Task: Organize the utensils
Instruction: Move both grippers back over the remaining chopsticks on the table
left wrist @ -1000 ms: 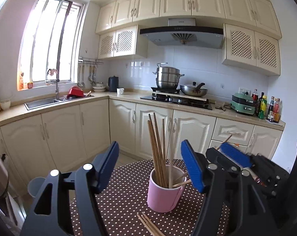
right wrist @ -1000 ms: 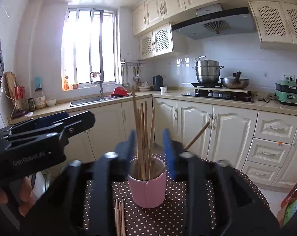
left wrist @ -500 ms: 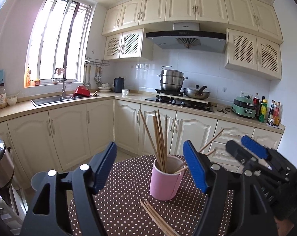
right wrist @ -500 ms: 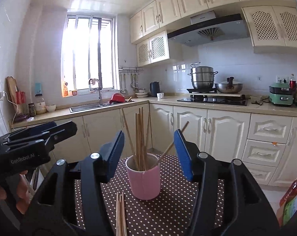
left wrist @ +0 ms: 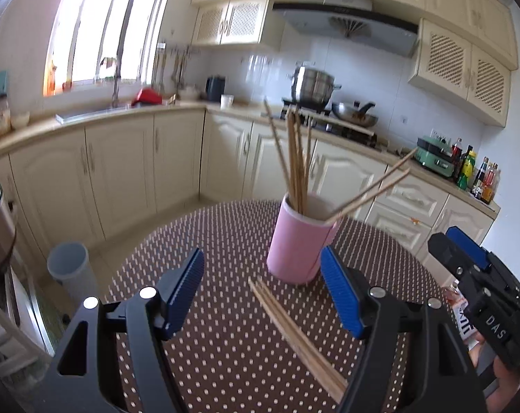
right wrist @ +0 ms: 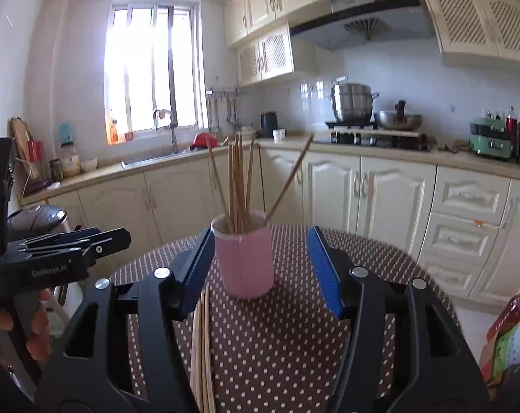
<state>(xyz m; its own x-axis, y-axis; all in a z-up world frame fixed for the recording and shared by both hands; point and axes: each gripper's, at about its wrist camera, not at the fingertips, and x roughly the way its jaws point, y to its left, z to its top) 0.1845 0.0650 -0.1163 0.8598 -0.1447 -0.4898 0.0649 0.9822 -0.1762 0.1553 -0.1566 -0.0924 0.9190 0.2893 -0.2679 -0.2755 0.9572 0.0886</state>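
**Kitchen table, loose chopsticks waiting**

Cream-cabinet kitchen behind; brown dotted tablecloth (left wrist: 225, 241) below. Left gripper (left wrist: 263, 296) spread apart, empty. Right gripper (right wrist: 260, 268) apart too, jaws just opening, nothing pressed between. Pink cup (left wrist: 299, 241) just ahead, bristling with upright sticks. Loose chopsticks (left wrist: 290, 330) lying flat under the left claw, between its fingers. Likely light, stiff, slick, prone to rolling; best pinched mid-length, bundled together.

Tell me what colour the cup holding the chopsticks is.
Pink; the cup shows best in the left wrist view.
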